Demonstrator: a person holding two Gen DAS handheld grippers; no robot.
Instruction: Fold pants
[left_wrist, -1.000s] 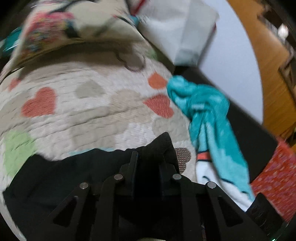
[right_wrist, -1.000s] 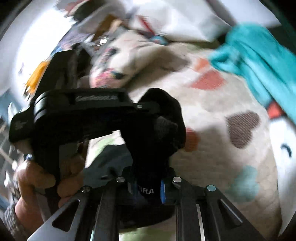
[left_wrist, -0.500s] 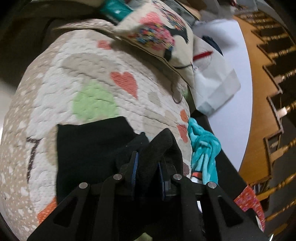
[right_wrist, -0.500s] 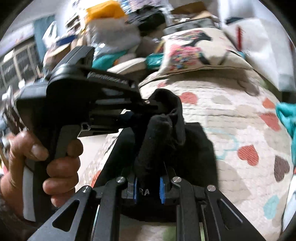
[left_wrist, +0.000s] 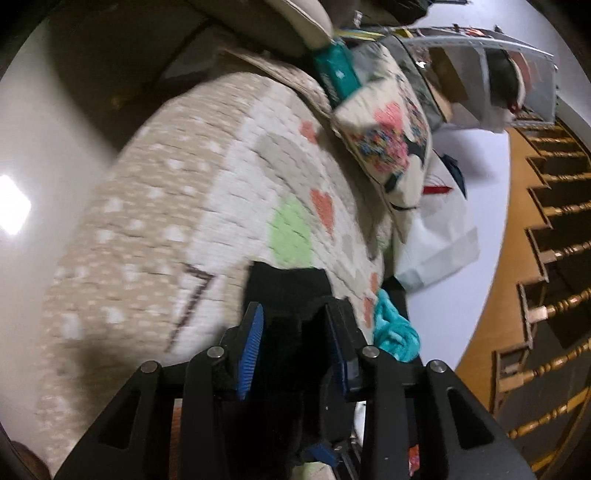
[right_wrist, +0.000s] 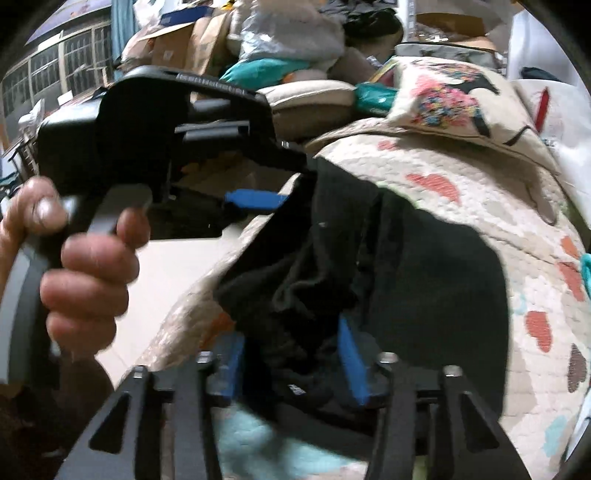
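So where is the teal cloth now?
In the left wrist view, the teal cloth lies at the heart quilt's right edge, just right of the black pants.

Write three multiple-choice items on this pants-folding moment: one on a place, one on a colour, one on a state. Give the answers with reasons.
1. The black pants lie on:
A. a heart-patterned quilt
B. a wooden chair
C. a glass table

2. The gripper pads are:
A. red
B. blue
C. yellow

3. The right gripper jaws are:
A. apart around bunched fabric
B. shut on nothing
C. out of view

Answers: 1 A, quilt surrounds the fabric; 2 B, blue strips line the fingers; 3 A, the pads stand apart, fabric between.
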